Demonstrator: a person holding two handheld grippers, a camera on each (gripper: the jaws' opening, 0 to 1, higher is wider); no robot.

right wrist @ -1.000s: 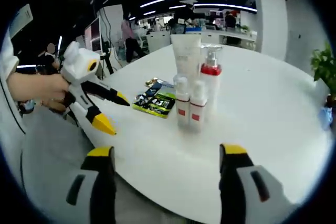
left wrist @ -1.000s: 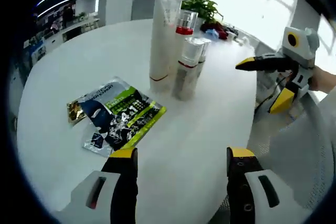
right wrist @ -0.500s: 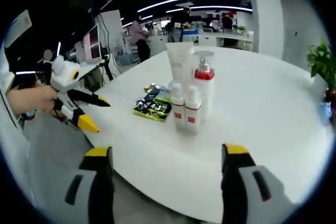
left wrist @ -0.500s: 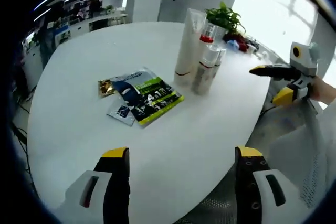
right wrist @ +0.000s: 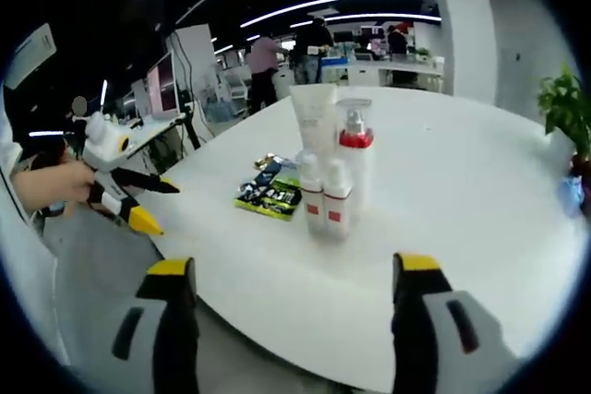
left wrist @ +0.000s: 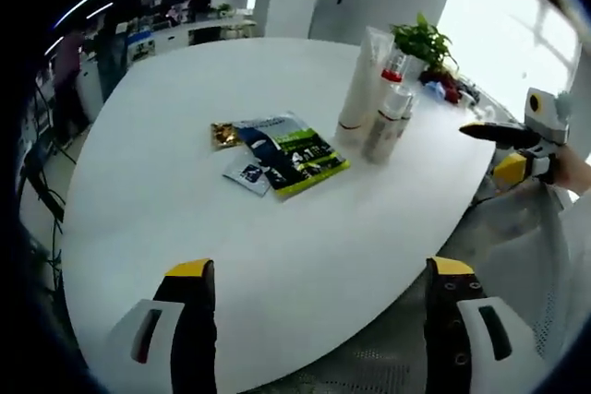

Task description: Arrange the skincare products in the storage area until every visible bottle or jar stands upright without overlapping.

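Several skincare containers stand upright in a tight cluster on the round white table point(left wrist: 185, 182): a tall white tube point(right wrist: 317, 117), a pump bottle with a red collar point(right wrist: 355, 159) and two small red-banded bottles point(right wrist: 312, 196). In the left gripper view the tube point(left wrist: 362, 80) and small bottles point(left wrist: 386, 131) sit at the far right of the table. Flat sachets point(left wrist: 282, 149) point(right wrist: 272, 191) lie beside them. My left gripper point(left wrist: 320, 274) is open and empty, well short of the sachets. My right gripper point(right wrist: 294, 267) is open and empty, off the table edge.
A potted plant point(left wrist: 423, 41) stands behind the bottles. The right gripper point(left wrist: 482, 152) hangs open beyond the table's right edge, the left gripper point(right wrist: 166, 209) open at the left, held by a hand. Desks, a monitor point(right wrist: 164, 80) and people fill the background.
Both grippers have drawn back from the table, so the bottles and sachets look smaller and farther. The products themselves have not moved. Both stay open.
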